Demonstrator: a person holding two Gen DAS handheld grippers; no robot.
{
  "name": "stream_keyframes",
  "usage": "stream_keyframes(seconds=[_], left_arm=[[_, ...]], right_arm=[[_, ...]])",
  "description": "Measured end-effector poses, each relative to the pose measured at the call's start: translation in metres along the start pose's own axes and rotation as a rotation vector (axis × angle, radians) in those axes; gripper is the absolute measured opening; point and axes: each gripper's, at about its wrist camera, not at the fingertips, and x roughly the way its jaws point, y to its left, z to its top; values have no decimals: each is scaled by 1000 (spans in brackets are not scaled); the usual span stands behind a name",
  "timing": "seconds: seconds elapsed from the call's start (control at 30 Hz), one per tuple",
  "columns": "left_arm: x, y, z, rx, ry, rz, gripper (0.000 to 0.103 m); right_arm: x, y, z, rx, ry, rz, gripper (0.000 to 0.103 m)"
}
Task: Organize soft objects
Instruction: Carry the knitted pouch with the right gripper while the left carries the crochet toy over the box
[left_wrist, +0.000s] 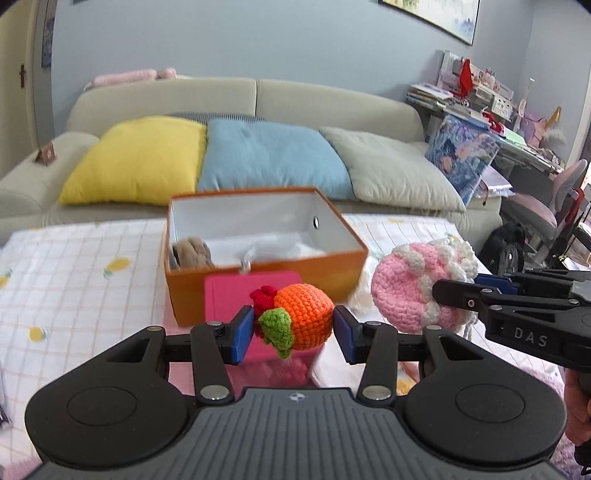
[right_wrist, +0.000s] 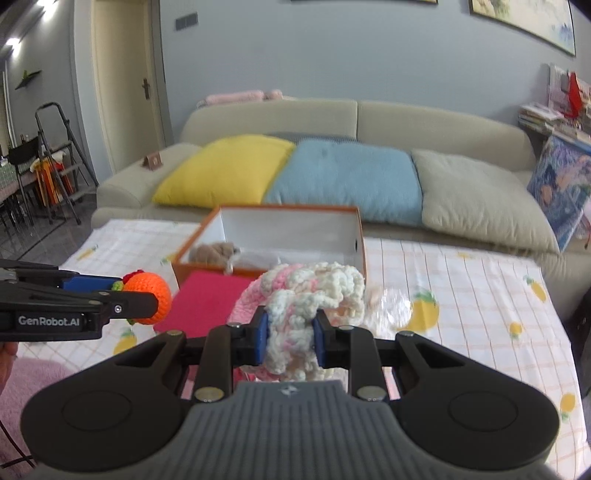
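My left gripper (left_wrist: 294, 332) is shut on an orange crocheted fruit (left_wrist: 304, 315) with green and red leaves, held above the table. From the right wrist view the same orange fruit (right_wrist: 151, 293) shows at the left, between the left gripper's fingers (right_wrist: 122, 304). My right gripper (right_wrist: 290, 338) is shut on a pink and white crocheted pouch (right_wrist: 314, 295), also lifted. In the left wrist view that pouch (left_wrist: 413, 284) hangs at the right. An open orange box (left_wrist: 343, 269) stands ahead, with a brown plush toy (left_wrist: 192, 251) inside.
A pink flat pad (right_wrist: 210, 295) lies in front of the box (right_wrist: 362, 254) on the checked tablecloth (right_wrist: 480, 288). A sofa with yellow (left_wrist: 136, 158), blue and beige cushions runs behind the table. A stepladder (right_wrist: 55, 158) stands far left; a cluttered desk and chair (left_wrist: 546, 206) are at the right.
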Motion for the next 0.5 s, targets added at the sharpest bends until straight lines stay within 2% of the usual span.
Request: stream_keyframes(seconds=[0.3,0.5], left_arm=[[26,9,37,36,-3,-4,53],[53,27,55,55,25,32,53]], right_arm=[[30,7,43,-59,-39,47,24],[74,7,72,-77,11,101,24]])
